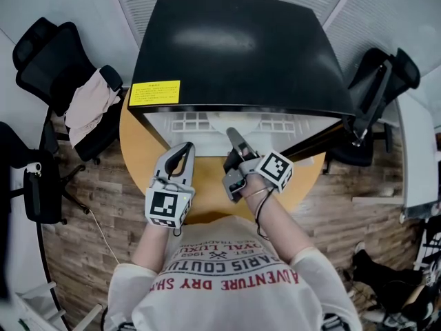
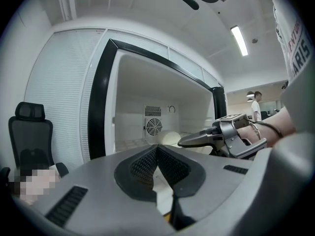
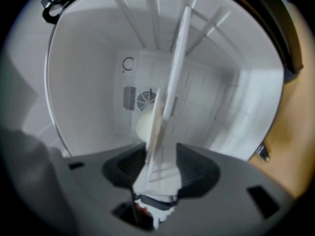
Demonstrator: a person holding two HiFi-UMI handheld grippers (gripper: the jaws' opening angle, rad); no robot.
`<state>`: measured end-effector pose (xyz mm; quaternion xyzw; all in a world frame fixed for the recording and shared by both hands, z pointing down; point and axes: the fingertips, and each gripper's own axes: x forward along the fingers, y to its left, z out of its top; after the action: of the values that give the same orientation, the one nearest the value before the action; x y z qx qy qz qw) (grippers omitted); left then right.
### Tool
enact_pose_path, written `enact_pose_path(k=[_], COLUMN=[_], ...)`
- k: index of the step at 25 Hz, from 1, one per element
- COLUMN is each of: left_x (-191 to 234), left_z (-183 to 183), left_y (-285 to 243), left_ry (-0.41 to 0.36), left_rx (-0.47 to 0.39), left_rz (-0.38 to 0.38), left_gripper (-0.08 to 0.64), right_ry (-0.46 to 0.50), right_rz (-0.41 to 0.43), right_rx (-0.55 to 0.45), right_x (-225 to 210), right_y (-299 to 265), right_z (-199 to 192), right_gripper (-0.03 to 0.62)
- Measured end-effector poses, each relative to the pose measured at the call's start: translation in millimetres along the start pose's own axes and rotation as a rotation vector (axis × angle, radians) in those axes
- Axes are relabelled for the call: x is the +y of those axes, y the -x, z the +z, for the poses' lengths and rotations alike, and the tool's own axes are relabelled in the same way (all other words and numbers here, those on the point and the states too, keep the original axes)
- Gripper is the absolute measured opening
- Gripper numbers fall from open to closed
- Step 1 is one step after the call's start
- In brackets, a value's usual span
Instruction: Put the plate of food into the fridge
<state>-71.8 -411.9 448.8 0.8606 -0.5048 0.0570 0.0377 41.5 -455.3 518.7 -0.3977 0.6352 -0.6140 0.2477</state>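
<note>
From the head view, a black fridge with a yellow label on its top stands open on a round wooden table, its white inside facing the person. The plate shows as a pale curved shape on the white shelf just inside the opening, right of the middle. The right gripper reaches over the fridge's front edge towards the plate, turned on its side. The left gripper is nearer and to the left, above the table in front of the fridge, and its tongs form a closed loop. An office chair stands on the wood floor far to the left.

In the left gripper view the tongs are pressed tip to tip with nothing between them. Beyond them is the fridge's open front. A round fan sits in its back wall and the pale, rounded food lies low inside. The right gripper comes in from the right at the fridge's opening.

The right gripper view looks straight into the fridge and is rolled over, so the plate appears edge-on, running up the picture. The tongs stand wide apart. The plate's thin rim lies between the pads, which do not press on it. The food sits against the plate, in front of the fan.
</note>
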Motion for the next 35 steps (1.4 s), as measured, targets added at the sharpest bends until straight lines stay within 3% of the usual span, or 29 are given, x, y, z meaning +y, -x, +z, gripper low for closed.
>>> enact_pose_path(k=[13,19,20,21,22,23,28,31,35], left_x=[1,-9,-12,-14,-17,-18,-23,-25,-27], left_z=[-3,-2,-2,-3,-4,-5,-2,0,2], left_y=[6,11,12,13,14,15,18,20,19], left_ry=[0.011,0.016,0.014,0.011,0.008,0.006,0.003,0.002,-0.003], left_rx=[0.006,0.002,0.001,0.001,0.003,0.007,-0.003,-0.010,-0.014], left_rz=[0.004,-0.006,-0.009,-0.013,-0.017,-0.020,-0.023,-0.026,-0.032], left_gripper=[0.032,0.032,0.032,0.032,0.032,0.032,0.032,0.032,0.032], right_ry=[0.040,0.116,0.142,0.173,0.209,0.254,0.610,0.872,1.141], right_rz=[0.021,0.066,0.060,0.047,0.035,0.035,0.077,0.078,0.057], right_rx=[-0.010,-0.021,-0.028,-0.036,-0.046,-0.053,-0.057,-0.076,-0.116], right_x=[6,17,16,15,14,15,31,45,59], right_y=[5,26,31,37,41,45,57,64,71], right_z=[0,-7,-7,-8,-9,-9,-15,-17,-19], right_gripper=[0.212,0.216,0.213,0.157,0.054,0.040,0.029,0.028,0.028])
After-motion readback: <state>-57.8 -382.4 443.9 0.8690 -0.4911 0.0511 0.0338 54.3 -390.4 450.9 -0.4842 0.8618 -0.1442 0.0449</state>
